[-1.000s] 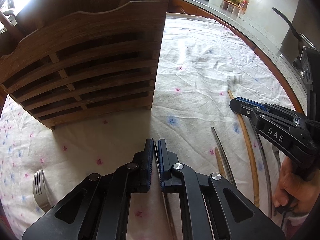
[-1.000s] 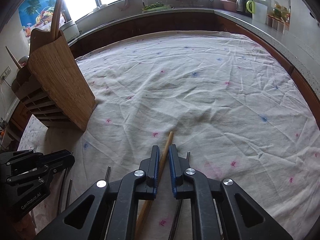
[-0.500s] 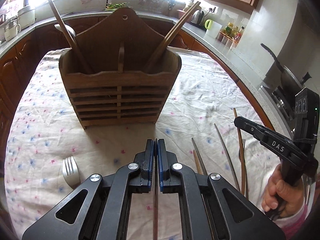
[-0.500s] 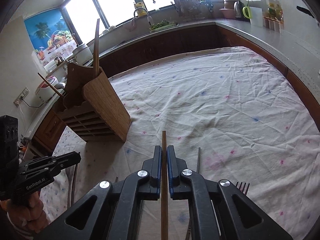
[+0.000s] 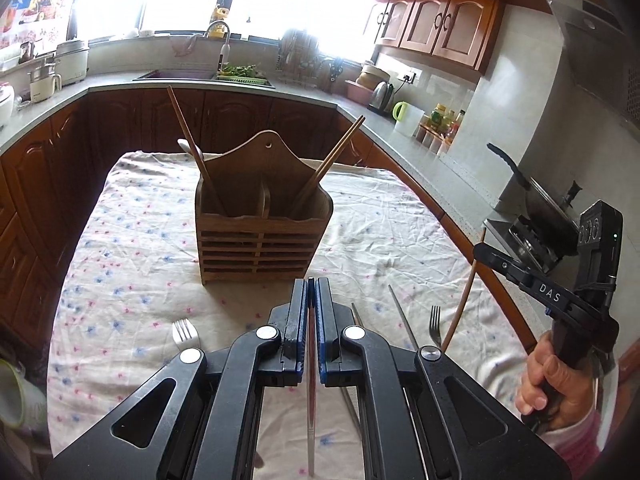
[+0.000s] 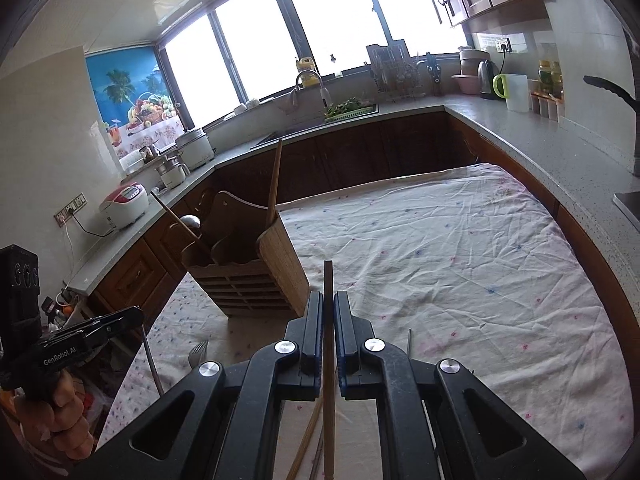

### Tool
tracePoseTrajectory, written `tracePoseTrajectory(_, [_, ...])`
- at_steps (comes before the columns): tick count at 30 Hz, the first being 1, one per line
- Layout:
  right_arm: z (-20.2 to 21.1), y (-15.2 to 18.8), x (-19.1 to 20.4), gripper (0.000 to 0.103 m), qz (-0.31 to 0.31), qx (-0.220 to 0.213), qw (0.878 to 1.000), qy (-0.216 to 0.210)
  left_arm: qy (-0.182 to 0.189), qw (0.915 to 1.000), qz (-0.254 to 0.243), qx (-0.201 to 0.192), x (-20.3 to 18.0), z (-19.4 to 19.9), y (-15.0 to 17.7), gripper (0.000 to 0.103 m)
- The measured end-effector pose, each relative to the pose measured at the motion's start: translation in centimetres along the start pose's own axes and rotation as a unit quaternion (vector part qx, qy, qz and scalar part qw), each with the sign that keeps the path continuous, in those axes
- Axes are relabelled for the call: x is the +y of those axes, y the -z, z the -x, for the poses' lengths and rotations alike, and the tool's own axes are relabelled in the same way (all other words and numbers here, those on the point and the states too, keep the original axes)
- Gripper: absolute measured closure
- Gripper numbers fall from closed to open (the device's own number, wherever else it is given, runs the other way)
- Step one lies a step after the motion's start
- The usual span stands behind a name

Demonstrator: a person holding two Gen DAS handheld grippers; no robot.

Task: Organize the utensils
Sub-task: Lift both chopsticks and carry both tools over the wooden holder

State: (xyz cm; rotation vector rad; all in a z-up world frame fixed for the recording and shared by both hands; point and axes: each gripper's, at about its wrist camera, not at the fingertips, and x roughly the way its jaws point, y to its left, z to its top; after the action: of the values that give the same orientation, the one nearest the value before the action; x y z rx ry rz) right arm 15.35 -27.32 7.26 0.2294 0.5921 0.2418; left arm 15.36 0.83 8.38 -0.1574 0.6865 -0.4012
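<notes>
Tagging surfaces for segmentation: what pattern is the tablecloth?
White tablecloth, wrinkled, with small scattered pink and blue flower prints. It shows best in the right wrist view.

Bright windows [image 6: 280, 48] above grey counters [image 5: 432, 152] and brown wooden cabinets [image 5: 448, 28].

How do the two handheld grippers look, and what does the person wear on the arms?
Both grippers are black, with silver rivets and blue pads on the fingers. The right gripper carries white letters "DAS" on its side; the left gripper reads "GenRobot.AI". Each has a boxy black block above its handle. A pink sleeve with white stripes shows at the right wrist. No cable is clearly visible.
</notes>
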Motion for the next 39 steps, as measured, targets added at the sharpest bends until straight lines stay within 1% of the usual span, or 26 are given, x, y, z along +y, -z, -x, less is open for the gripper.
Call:
tracePoseTrajectory(6, [2.3,-0.9,1.4,0.097,0.013,-0.033,0.999,-0.004,-0.001,0.9993,0.005,-0.037,0.1,3.3,-0.4,0.100])
tracePoseTrajectory(10, [3.1,-1.3,2.2,0.097,0.020,-0.048,0.999,-0.005,-0.003,0.9985,0.010,-0.054,0.6,4.5,-0.5,0.100])
tracePoseTrajectory(28, [3.3,-2.1,3.0,0.097,0.022,-0.063,0.998,-0.016,-0.010,0.9964,0.018,-0.082,1.4,5.6,-1.4,0.100])
tracePoseTrajectory(33, [3.0,-2.8,3.4,0.097,0.022,-0.069,0.997,-0.023,-0.014,0.9953,0.019,-0.094,1.6,6.0,-2.4,0.100])
tracePoseTrajectory(39, [2.5,-5.0,4.6,0.097,0.029,-0.087,0.995,-0.033,-0.016,0.9920,0.018,-0.124,2.0,6.9,-4.8,0.100])
